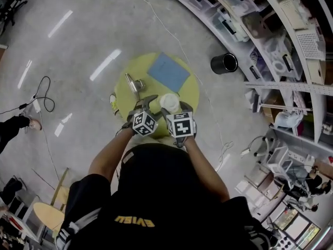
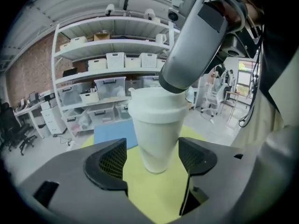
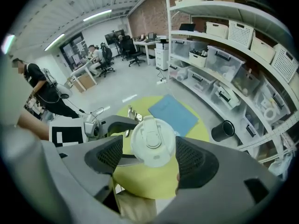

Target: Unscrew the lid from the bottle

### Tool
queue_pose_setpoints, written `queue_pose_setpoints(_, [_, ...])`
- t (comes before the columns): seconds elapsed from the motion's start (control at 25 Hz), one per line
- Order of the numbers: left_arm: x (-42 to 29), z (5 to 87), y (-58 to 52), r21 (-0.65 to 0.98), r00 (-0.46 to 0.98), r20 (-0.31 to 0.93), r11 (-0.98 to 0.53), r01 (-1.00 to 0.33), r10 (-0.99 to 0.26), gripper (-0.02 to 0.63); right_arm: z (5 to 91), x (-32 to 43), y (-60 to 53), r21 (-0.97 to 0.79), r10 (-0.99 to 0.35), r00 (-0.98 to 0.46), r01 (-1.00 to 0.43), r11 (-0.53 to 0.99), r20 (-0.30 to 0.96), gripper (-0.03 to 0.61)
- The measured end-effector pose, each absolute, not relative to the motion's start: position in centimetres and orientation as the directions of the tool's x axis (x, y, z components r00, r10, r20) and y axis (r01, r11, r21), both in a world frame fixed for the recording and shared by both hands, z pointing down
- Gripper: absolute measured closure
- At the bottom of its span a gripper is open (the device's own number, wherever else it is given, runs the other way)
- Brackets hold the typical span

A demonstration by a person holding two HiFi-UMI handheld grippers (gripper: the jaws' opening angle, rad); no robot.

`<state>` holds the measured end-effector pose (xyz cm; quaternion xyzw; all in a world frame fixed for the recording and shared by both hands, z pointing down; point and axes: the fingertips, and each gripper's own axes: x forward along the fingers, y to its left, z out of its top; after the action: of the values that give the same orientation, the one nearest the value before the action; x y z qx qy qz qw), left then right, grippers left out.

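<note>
From above, the white bottle (image 1: 169, 102) stands upright on the round yellow-green surface (image 1: 190, 95), near the edge closest to the person. A blue mat (image 1: 167, 72) and a small metal piece (image 1: 136, 83) lie farther back, well apart from the bottle. The left tool (image 1: 149, 104) and the right tool (image 1: 179, 109) are drawn in close on either side of the bottle, their marker cubes turned up towards the head camera. The left gripper view looks along the surface at the bottle's tapered body. The jaws stand wide, one on each side of the lower half, with a clear strip of yellow showing between each pad and the white wall, so nothing is gripped. The grey body of the right tool hangs just over the lid (image 2: 156, 108). The right gripper view looks steeply down onto the lid's round top, which sits between that tool's jaws. They are open too, with a plain gap on one side. On the other side the pad looks very near the rim, though I cannot be sure from this angle whether it touches. I judge that this is the approach: both tools are placed, and the unscrewing has not begun. The next move calls for the left tool to close on the body and hold it steady. The right tool must then settle level over the lid and clamp squarely before any twist, or the light bottle may tip.
</note>
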<state>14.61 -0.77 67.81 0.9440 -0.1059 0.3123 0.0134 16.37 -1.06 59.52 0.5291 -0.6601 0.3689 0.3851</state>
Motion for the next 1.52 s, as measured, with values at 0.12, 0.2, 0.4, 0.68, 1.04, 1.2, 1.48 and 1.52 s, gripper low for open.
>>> queue_pose_setpoints(0.12, [15.7,68.2,-0.8,-0.042,0.812,0.566,-0.989,-0.142,-0.141,0.256,60.1,16.3,-1.5,-0.058,-0.399,-0.116,-0.986,0.156,0.909,0.229])
queue_pose_setpoints(0.2, [16.3,68.3,-0.8,-0.043,0.826,0.553,-0.993,-0.107,-0.113,0.256,60.5,16.5,-2.2,-0.027,-0.394,-0.087,-0.987,0.156,0.915,0.218])
queue_pose_setpoints(0.4, [17.6,68.7,-0.7,-0.015,0.849,0.523,-0.997,-0.076,-0.073,0.252,61.5,16.8,-2.5,0.009,-0.366,-0.055,-0.985,0.171,0.929,0.212])
queue_pose_setpoints(0.68, [17.6,68.9,-0.9,-0.007,0.862,0.506,-1.0,0.005,0.001,0.261,61.7,16.9,-2.6,0.011,-0.359,-0.082,-0.968,0.249,0.93,0.215])
queue_pose_setpoints(1.04, [16.9,69.1,-0.8,0.014,0.864,0.502,-0.999,0.032,0.035,0.264,61.8,15.5,-2.3,0.07,-0.319,-0.118,-0.849,0.523,0.941,0.216])
queue_pose_setpoints(1.2, [17.0,69.1,-0.8,0.03,0.865,0.5,-0.999,0.035,0.045,0.264,61.9,15.4,-2.1,0.1,-0.274,-0.121,-0.732,0.674,0.954,0.215])
queue_pose_setpoints(1.48, [16.9,69.2,-0.7,0.04,0.866,0.497,-0.999,0.032,0.047,0.264,62.2,15.1,-1.5,0.103,-0.211,-0.142,-0.542,0.834,0.967,0.215])
queue_pose_setpoints(1.52, [16.9,69.3,-0.6,0.045,0.866,0.498,-0.999,0.028,0.047,0.264,62.2,15.1,-1.4,0.105,-0.204,-0.14,-0.515,0.851,0.969,0.215])
